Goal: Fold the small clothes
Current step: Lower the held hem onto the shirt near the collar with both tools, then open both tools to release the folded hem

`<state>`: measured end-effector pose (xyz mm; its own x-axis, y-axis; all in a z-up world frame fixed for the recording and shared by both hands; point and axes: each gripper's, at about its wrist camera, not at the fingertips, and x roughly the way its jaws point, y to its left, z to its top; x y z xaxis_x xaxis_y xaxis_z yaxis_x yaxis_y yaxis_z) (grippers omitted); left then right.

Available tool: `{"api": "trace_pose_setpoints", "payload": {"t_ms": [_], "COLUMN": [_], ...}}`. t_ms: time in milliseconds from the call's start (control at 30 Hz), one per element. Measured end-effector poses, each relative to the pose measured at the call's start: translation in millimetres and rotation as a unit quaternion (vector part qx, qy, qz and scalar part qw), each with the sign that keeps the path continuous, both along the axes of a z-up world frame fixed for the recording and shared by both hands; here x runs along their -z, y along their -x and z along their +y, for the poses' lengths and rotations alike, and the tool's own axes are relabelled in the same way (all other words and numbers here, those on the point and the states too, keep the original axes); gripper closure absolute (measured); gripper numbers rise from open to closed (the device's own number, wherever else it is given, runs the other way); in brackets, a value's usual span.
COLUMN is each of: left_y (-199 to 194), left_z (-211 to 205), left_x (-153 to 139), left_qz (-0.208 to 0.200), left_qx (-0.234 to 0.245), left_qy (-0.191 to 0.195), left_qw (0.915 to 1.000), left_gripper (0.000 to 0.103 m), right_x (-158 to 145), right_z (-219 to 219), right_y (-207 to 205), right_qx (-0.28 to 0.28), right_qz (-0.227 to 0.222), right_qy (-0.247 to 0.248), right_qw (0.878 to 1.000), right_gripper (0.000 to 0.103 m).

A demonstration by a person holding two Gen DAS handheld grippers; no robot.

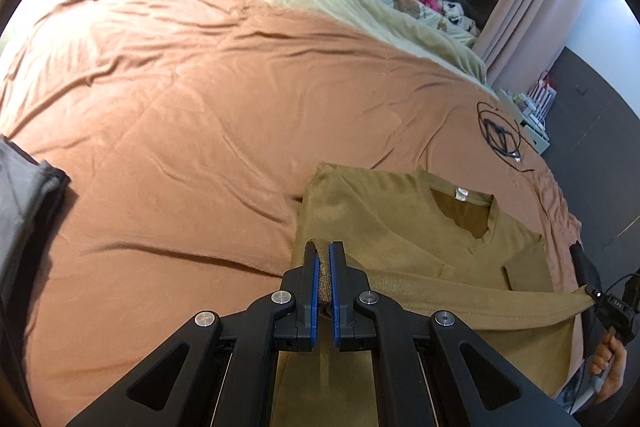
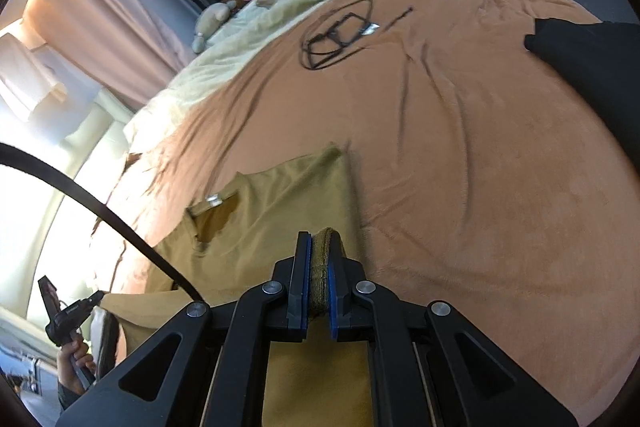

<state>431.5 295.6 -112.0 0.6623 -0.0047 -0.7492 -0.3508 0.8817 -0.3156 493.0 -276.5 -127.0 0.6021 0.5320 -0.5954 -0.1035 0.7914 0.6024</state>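
Bunched olive-tan fabric sits pinched between the blue pads of the left gripper (image 1: 324,277), jaws nearly together with only the cloth's thickness between them. Right gripper (image 2: 320,277): same condition, narrow jaws clamped on a rolled wad of the same cloth.

Held item: olive-tan V-neck shirt (image 1: 404,211), neckline and white label (image 1: 461,193) facing up. Upper body lies flat on the orange-pink bedspread (image 1: 168,115); the near part is lifted off the bed and runs down under both cameras, so each gripper appears to hold a lower corner (hem edge itself hidden under the jaws).

Key relation: collar lies straight ahead of both sets of fingers, away from the person. Shirt's long axis runs hem-to-collar, roughly along the pointing direction of both grippers. Neither hand is clearly nearer the collar; the two look about level across the shirt's width. Judgement: bottom-to-top fold in hand, so the held edge needs to travel forward and come down near the shoulders, both sides together to keep the fold line square.

Surroundings: black cable coil (image 1: 500,135) on the bedspread beyond the collar, apart from the shirt. Grey garment (image 1: 24,195) at far left edge. Dark garment (image 2: 592,67) to the right.
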Motion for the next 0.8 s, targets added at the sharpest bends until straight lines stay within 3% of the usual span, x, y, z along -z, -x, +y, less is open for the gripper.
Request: {"api": "trace_pose_setpoints", "payload": {"t_ms": [67,100,167,200,233,367,533,667,800], "left_y": [-4,-5,-8,-9,-8,0,3,4,3], "left_z": [3,4,7,8,9,10,-1,-14,-21], "left_x": [7,11,18,20,22,17,16,23,32], "left_qz": [0.009,0.014,0.029,0.035,0.043,0.042,0.059,0.086,0.107], "left_qx": [-0.007,-0.011,-0.015,-0.018,-0.024,-0.026,0.014,0.051,0.068], "left_qy": [0.002,0.003,0.014,0.017,0.014,0.001,-0.027,-0.054,-0.073], "left_qw": [0.9999,0.9998,0.9994,0.9991,0.9987,0.9988,0.9978,0.9935,0.9893], "left_gripper": [0.098,0.097,0.095,0.093,0.087,0.053,0.05,0.04,0.039], "right_x": [-2,-4,-9,-14,-17,-27,-28,-30,-31], "right_z": [-1,-3,-6,-6,-5,2,9,22,41], "right_y": [-2,-1,1,5,9,26,34,31,26], "right_qx": [0.018,0.027,0.03,0.033,0.033,0.007,-0.022,-0.044,-0.071], "right_qz": [0.01,0.013,0.008,0.001,-0.006,-0.014,0.001,0.019,0.027], "right_qy": [0.011,0.017,0.014,0.02,0.027,0.059,0.107,0.141,0.182], "right_qw": [1.0,0.999,0.999,0.999,0.999,0.998,0.994,0.989,0.98], "right_gripper": [0.093,0.086,0.058,0.036,0.029,0.029,0.029,0.029,0.029]}}
